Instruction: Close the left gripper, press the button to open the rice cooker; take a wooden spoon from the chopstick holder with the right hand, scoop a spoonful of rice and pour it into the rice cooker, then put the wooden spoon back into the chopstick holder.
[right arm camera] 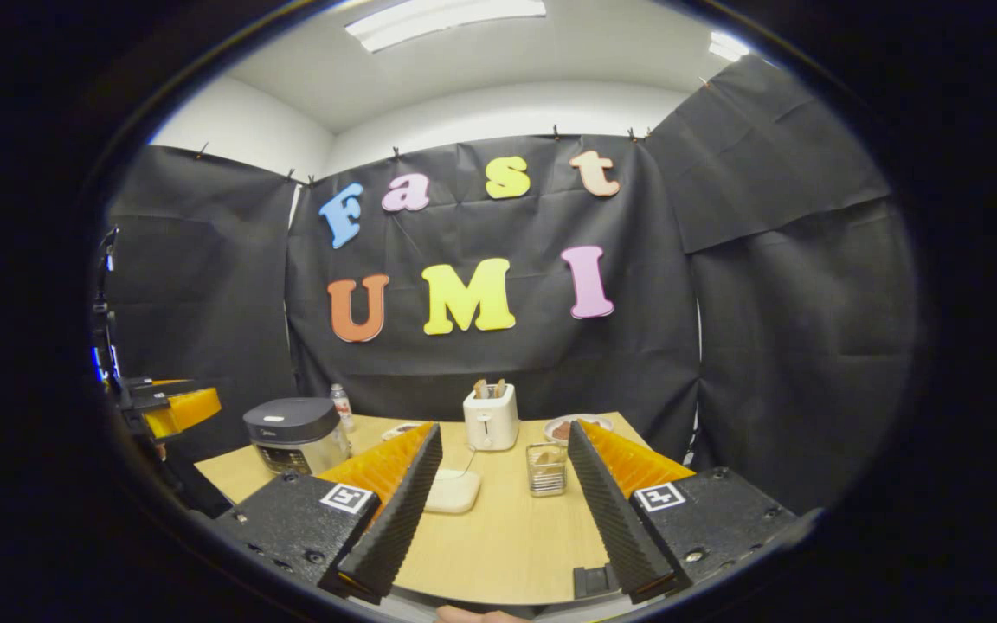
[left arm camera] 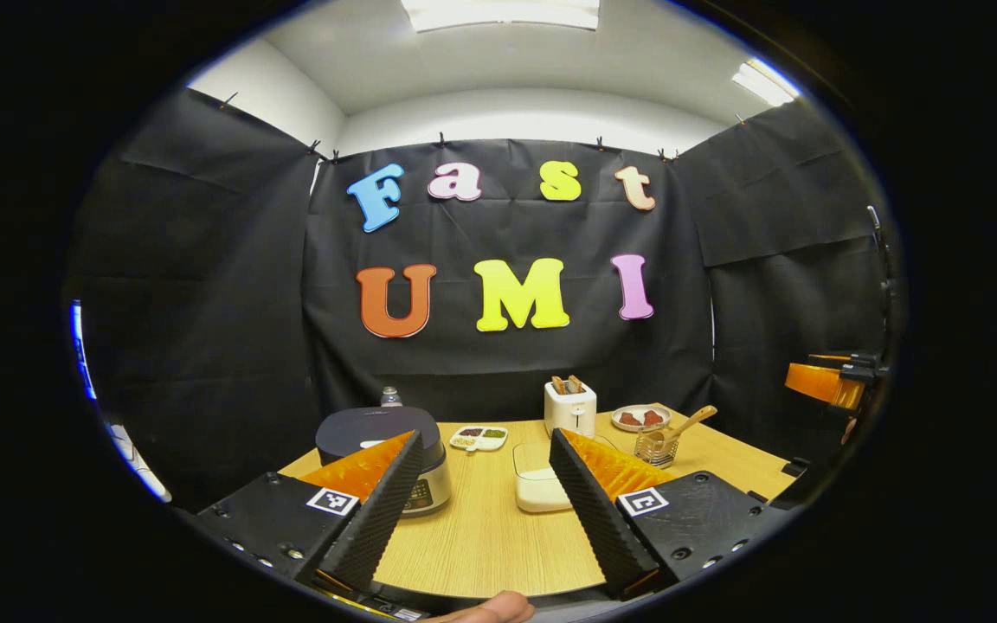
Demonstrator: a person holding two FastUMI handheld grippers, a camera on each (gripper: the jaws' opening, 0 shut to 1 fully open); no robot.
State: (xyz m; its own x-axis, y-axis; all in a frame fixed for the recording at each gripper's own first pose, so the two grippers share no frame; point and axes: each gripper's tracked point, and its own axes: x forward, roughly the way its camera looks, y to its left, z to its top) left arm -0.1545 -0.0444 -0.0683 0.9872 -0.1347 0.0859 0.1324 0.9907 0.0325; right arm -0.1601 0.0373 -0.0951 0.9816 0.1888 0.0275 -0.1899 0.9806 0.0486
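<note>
Both grippers spread wide, left gripper (left arm camera: 485,506) and right gripper (right arm camera: 503,497). Best pressed together first, then lowered onto closed rice cooker (left arm camera: 382,446), near left.

Staged recording booth — black cloth walls (left arm camera: 204,285), wooden table (left arm camera: 481,528), toaster (left arm camera: 570,407)

Pale wood-grain table (left arm camera: 481,536), matt and smooth. At ten o'clock, the rice cooker (left arm camera: 382,450): matt dark lid over shiny metal-look body. At two o'clock, a wire-mesh chopstick holder (left arm camera: 657,447) with a wooden spoon (left arm camera: 687,424). Glossy white toaster (right arm camera: 491,418) at twelve. Ridged, rough gripper pads (left arm camera: 382,510).
</note>
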